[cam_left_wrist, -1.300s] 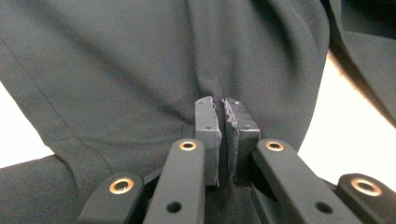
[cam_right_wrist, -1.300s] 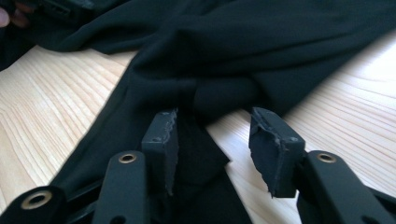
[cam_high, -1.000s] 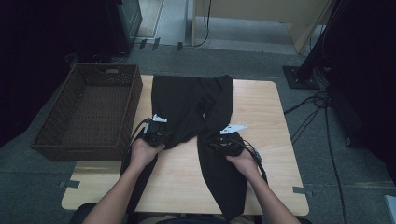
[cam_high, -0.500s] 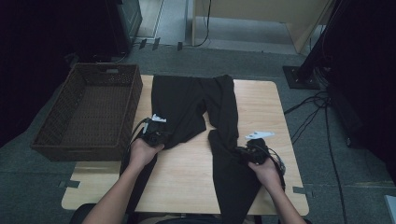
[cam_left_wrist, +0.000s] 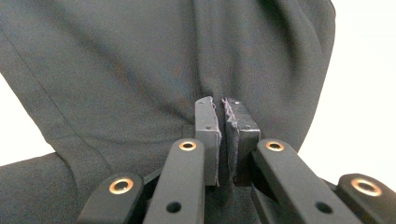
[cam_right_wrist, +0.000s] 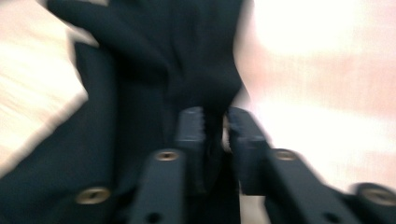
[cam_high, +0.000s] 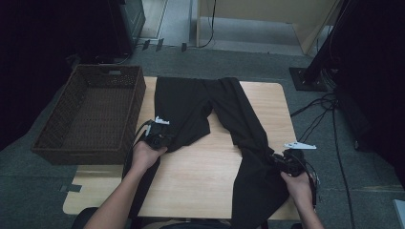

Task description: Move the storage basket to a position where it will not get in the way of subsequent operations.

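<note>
A light wooden table (cam_high: 200, 167) fills the middle of the frame. Black trousers (cam_high: 191, 107) lie spread on it, waist toward the top, one leg running to the lower right edge. At its left stands a dark wicker basket (cam_high: 90, 114).

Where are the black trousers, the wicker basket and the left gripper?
black trousers (cam_high: 191, 102): high view, on the upper part near the waistband.
wicker basket (cam_high: 57, 143): high view, on its left wall.
left gripper (cam_left_wrist: 222, 119): left gripper view, between its fingertips, pinching the trousers' fabric.
</note>
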